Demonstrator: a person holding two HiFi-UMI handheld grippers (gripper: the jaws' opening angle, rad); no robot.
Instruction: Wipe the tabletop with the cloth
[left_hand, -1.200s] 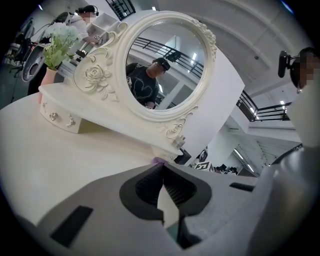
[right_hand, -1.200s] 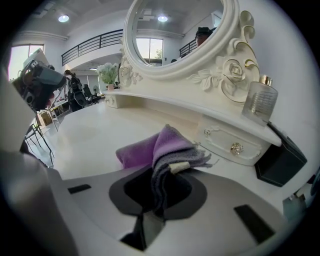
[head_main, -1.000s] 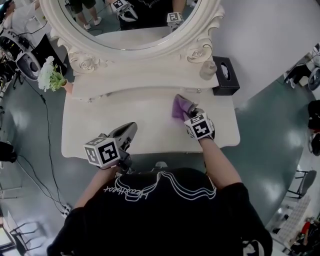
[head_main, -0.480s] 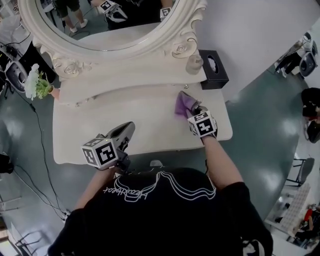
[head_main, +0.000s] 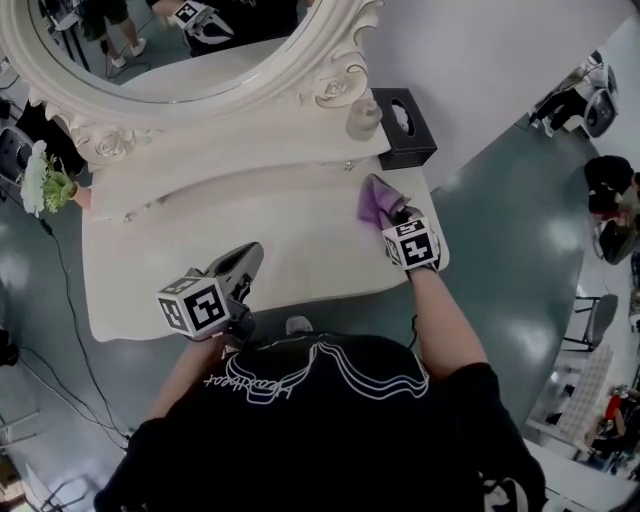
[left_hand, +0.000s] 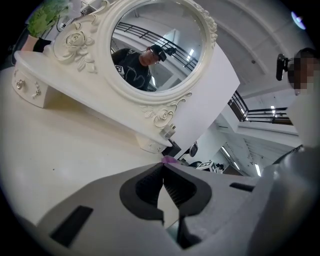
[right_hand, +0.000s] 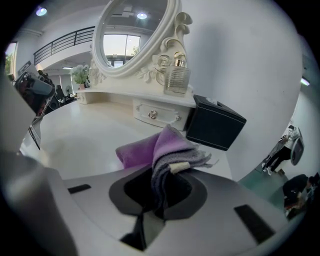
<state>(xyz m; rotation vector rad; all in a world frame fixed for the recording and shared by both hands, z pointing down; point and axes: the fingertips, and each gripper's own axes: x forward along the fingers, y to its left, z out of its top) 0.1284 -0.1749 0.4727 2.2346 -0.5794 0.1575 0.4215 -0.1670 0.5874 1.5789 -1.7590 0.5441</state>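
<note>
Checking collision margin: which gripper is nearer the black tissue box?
Right. The right gripper, shut on the purple cloth, is just in front of the black tissue box; the left gripper, shut and empty, is at the table's front edge, far to its left.

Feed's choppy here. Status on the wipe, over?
Right gripper shut on purple cloth, cloth on tabletop near right rear corner. Left gripper shut, empty, over front edge. Black tissue box close behind cloth.
</note>
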